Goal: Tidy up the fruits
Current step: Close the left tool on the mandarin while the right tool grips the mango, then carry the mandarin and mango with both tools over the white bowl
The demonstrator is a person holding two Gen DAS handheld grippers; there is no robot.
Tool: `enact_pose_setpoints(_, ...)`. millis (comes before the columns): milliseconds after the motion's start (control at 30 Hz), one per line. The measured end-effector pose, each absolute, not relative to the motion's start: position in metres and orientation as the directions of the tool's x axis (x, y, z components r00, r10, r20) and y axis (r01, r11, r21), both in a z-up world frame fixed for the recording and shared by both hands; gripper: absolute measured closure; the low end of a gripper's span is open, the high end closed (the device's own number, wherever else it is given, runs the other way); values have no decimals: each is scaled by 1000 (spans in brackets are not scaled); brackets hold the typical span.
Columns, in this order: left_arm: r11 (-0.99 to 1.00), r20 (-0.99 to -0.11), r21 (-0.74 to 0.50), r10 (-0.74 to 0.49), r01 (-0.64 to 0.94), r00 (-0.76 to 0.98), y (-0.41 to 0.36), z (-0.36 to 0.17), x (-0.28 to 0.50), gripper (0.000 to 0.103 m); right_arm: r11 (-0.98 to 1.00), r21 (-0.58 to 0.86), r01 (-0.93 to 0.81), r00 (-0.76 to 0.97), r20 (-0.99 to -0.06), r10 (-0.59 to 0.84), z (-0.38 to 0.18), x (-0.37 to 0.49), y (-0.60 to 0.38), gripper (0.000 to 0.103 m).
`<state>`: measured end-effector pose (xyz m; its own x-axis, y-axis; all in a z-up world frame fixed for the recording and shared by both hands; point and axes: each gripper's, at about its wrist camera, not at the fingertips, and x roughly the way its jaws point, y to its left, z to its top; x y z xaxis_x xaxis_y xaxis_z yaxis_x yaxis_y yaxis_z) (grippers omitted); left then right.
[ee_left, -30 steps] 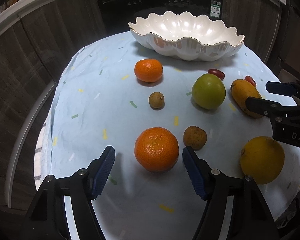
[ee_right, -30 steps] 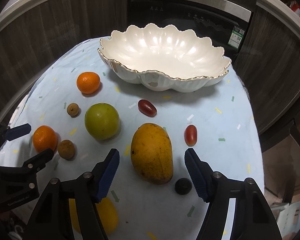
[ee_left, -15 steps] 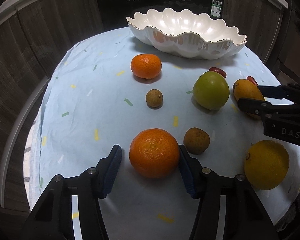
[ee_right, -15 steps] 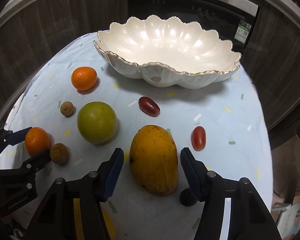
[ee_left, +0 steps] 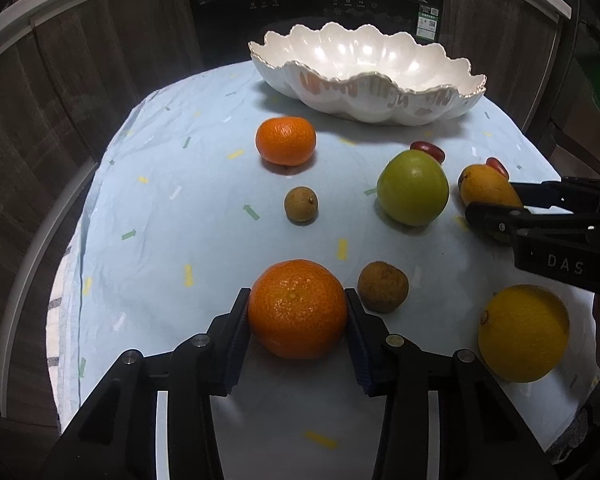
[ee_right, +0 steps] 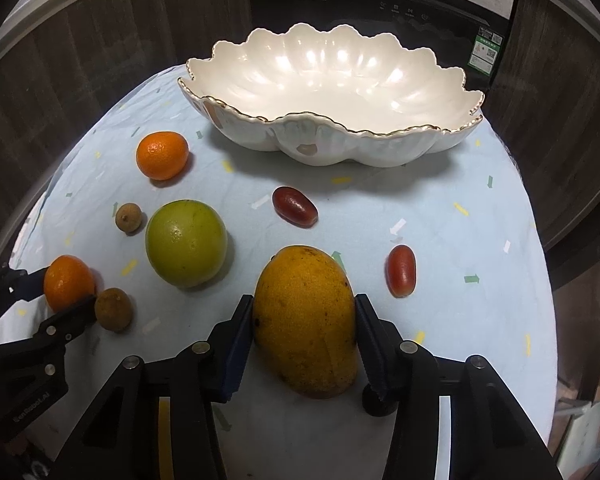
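oranges: we count two; the near orange [ee_left: 297,309] sits between our left fingers, the far orange [ee_left: 285,141] lies nearer the bowl.
longans: we count two small brown ones; small longan [ee_left: 301,204] mid-cloth, big longan [ee_left: 383,287] just right of the near orange.
green fruit: one [ee_left: 413,187], right of the small longan.
red fruits: two; red one [ee_right: 294,204] in front of the bowl, second red [ee_right: 401,270] right of the mango.
mango: one [ee_right: 306,326], lying on the cloth between our right fingers.
yellow fruit: one [ee_left: 523,333], at the right edge of the left view.
dark fruit: one small dark ball [ee_right: 376,400], half hidden under our right finger; we cannot tell what kind.
bowl: one white scalloped bowl [ee_right: 380,144], gold rim, nothing in it, at the far side of the cloth [ee_left: 172,216].
left gripper: [ee_left: 298,320] low and level over the cloth, pads touching both sides of the near orange, clenched on it.
right gripper: [ee_right: 304,328] low, pointing toward the bowl, pads pressed to both flanks of the mango, grasping it.
writing: "das" on the right gripper's body in the left view; the sticker [ee_right: 486,50] on the dark appliance is too small for us to read.
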<state>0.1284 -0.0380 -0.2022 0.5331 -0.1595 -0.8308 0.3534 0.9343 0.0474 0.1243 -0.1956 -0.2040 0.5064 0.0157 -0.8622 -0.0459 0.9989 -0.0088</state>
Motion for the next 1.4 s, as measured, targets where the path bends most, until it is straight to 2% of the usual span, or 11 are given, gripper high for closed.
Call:
enact_pose_setpoints(733,935,-791,36,-189,353,582,-46,-160,132,60,1000,-4,-10,576,-818,2,-158,119,-202,54)
enact_pose_setpoints(1400,934,-726,46,-213,355,654,-62,-113,167,60,1000,-13,23,653,-757,-25,-113,137,-218,54)
